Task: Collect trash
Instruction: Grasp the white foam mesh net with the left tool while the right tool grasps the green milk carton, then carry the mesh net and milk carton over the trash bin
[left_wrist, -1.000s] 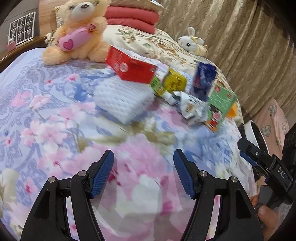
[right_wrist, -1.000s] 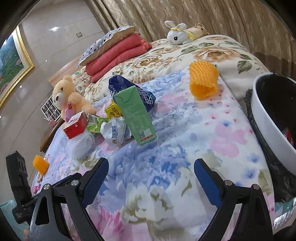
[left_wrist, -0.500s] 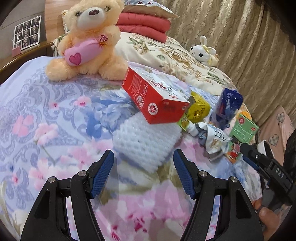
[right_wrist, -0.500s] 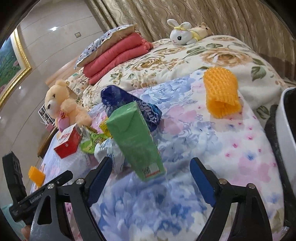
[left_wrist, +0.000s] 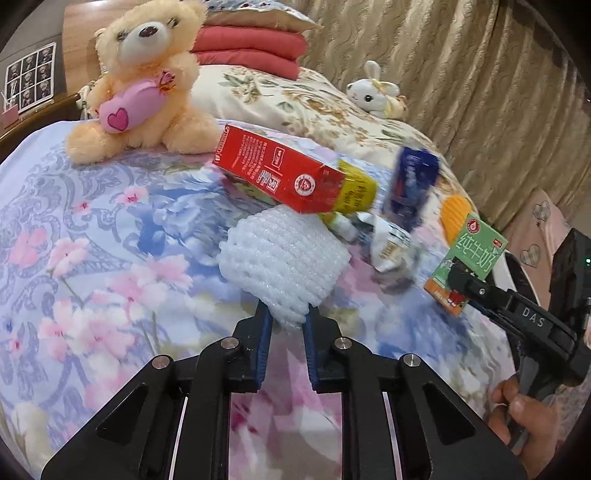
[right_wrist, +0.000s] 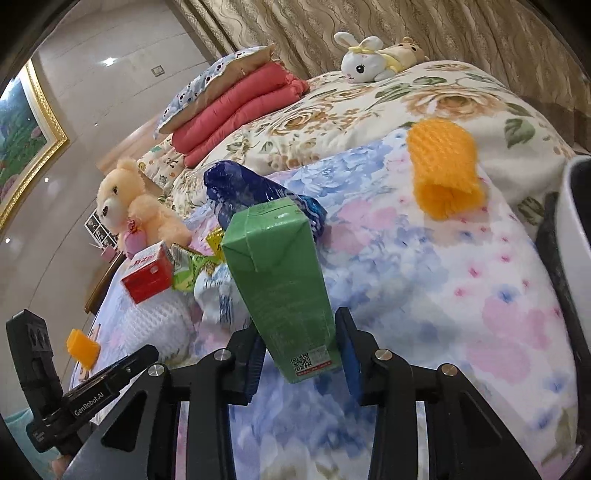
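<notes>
Both grippers point forward and down over the bed (left_wrist: 110, 229), which has a floral cover. The left gripper (left_wrist: 287, 317) is closing, and its blue pads pinch the near edge of the white foam net (left_wrist: 284, 262); the net lies on the cover just in front of the jaws. The right gripper (right_wrist: 301, 341) is also closing, and the green milk carton (right_wrist: 284, 288) stands between its pads, tilted, with the pads pressing on its lower sides. In the left view a hand (left_wrist: 524, 413) holds the handle of the right gripper at the right edge.

Just behind the foam net, a red box (left_wrist: 280, 175) leans over a yellow packet (left_wrist: 354, 192), and near them lie a crumpled white wrapper (left_wrist: 391, 243) and a dark blue bag (left_wrist: 410, 188). An orange foam net (right_wrist: 441, 171) lies apart on the cover, towards the white bin (right_wrist: 576, 251) at the right edge. A teddy bear (left_wrist: 147, 81) sits at the far side, well behind the red box. A white rabbit toy (right_wrist: 365, 61) rests near the curtain (right_wrist: 406, 26), beside folded red blankets (right_wrist: 236, 107).
</notes>
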